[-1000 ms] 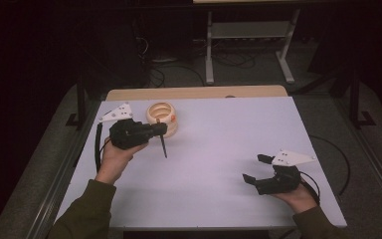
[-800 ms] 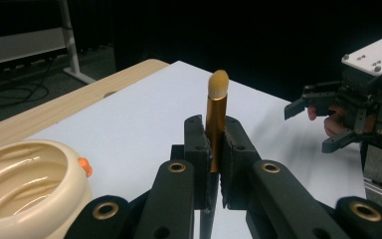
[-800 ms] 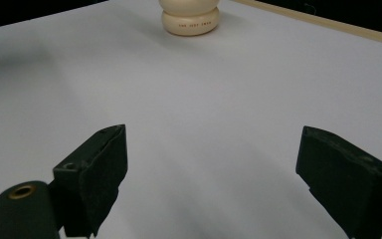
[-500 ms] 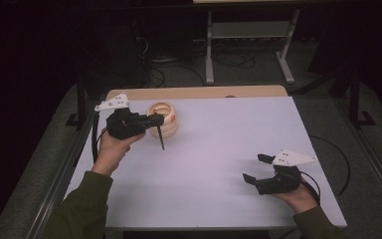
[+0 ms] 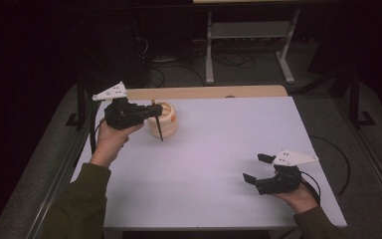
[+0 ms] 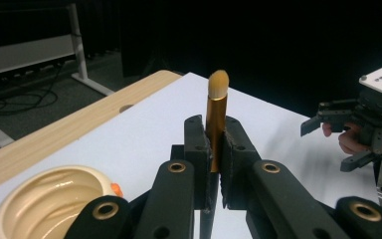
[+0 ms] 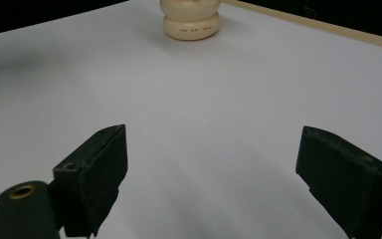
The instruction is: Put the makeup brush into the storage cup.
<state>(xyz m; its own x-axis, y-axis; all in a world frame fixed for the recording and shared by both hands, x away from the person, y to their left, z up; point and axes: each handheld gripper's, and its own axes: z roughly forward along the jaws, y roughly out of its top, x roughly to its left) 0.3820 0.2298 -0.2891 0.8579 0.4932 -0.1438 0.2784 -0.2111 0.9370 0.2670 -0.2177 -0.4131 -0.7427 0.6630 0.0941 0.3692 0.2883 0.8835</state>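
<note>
My left gripper (image 5: 154, 112) is shut on a makeup brush (image 5: 158, 127), held above the table's far left part. In the left gripper view the brush (image 6: 217, 109) stands upright between the jaws, gold ferrule and tan bristles on top, and the gripper (image 6: 215, 154) clamps the ferrule. In the high view its dark handle hangs down in front of a cream ring-shaped pot (image 5: 168, 120). The pot (image 6: 45, 199) lies just below and left of the jaws. My right gripper (image 5: 257, 168) rests near the table's front right, open, with nothing between its jaws (image 7: 214, 174).
The white tabletop (image 5: 219, 149) ends in a wooden strip (image 5: 204, 92) along its far edge. The pot (image 7: 191, 22) stands far ahead of the right gripper. Metal rails run along both sides of the table, and a desk frame (image 5: 248, 45) stands behind on the dark floor.
My left hand has risen and drawn slightly back toward the far left with the brush, bringing it closer over the pot. The right hand has kept still.
</note>
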